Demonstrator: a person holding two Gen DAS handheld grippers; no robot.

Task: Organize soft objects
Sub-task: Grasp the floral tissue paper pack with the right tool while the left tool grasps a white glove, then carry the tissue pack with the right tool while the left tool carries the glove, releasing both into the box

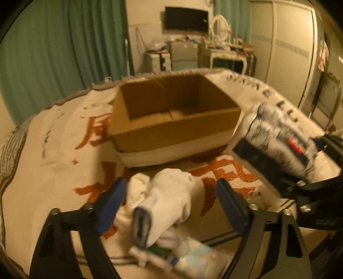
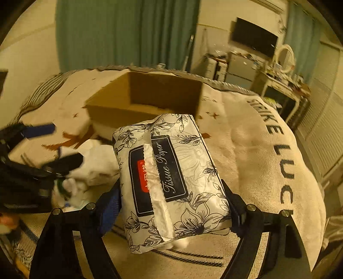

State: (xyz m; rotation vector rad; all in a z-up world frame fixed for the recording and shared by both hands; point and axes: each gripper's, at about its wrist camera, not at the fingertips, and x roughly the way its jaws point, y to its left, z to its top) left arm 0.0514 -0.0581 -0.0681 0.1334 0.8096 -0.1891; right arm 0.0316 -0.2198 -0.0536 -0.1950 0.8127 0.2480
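An open cardboard box [image 1: 175, 120] stands on the bed; it also shows in the right wrist view [image 2: 145, 100]. My right gripper [image 2: 173, 203] is shut on a floral tissue paper pack [image 2: 169, 182] and holds it above the bed, short of the box. The pack shows at the right of the left wrist view [image 1: 278, 137]. My left gripper [image 1: 171, 199] is open over a white sock [image 1: 169, 199] with a grey cuff that lies between its fingers. A white cloth [image 1: 137, 188] and a pale packet [image 1: 193, 257] lie beside the sock.
The bed has a cream blanket [image 1: 64, 150] with red characters and black letters. Green curtains [image 1: 64, 53], a TV [image 1: 186, 18], a dressing table [image 1: 225, 51] and a wardrobe [image 1: 285, 53] stand beyond the bed.
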